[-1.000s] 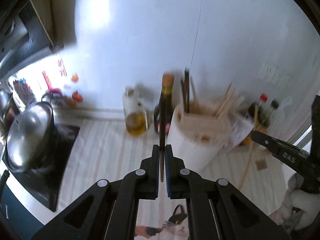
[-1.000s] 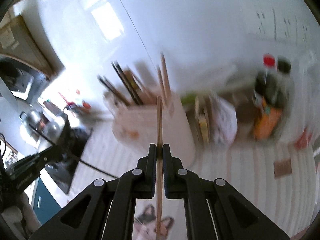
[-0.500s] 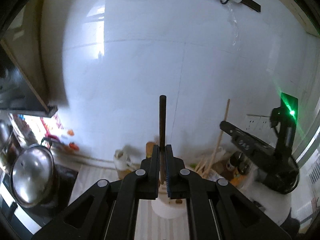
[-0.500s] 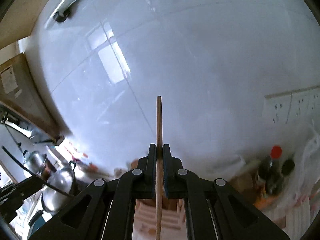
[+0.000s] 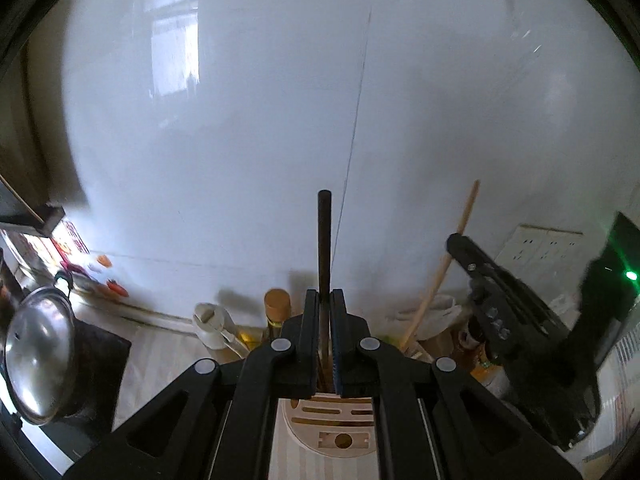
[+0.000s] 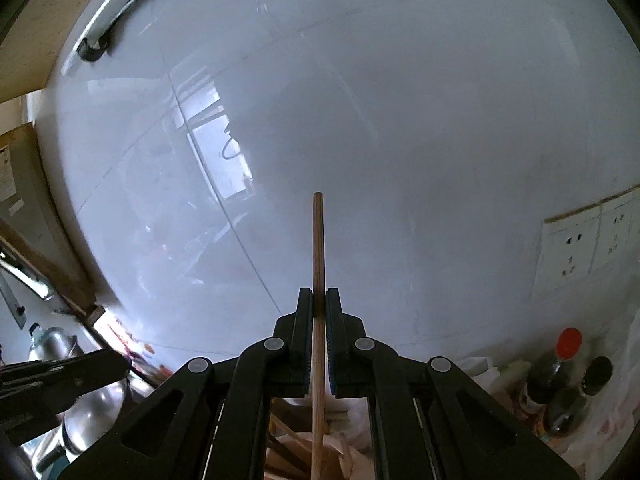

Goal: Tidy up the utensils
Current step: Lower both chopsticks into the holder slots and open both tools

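My left gripper (image 5: 324,294) is shut on a dark chopstick (image 5: 324,240) that stands upright against the white wall. It hovers above the wooden utensil holder (image 5: 332,426) with slots in its lid. My right gripper (image 6: 316,294) is shut on a light wooden chopstick (image 6: 318,248), also upright. That chopstick shows in the left wrist view (image 5: 444,268) to the right, with the right gripper (image 5: 454,240) holding it. More wooden sticks (image 6: 292,440) lie below the right gripper.
A steel pot lid (image 5: 38,364) sits on a dark stove at left. An oil bottle (image 5: 214,330) and a cork-topped bottle (image 5: 277,308) stand by the wall. Sauce bottles (image 6: 564,372) stand at right under wall sockets (image 6: 572,252).
Both grippers rose and tilted up from the counter toward the wall over the second, each keeping its chopstick. In the last half second the left one dipped slightly, showing the holder's lid.
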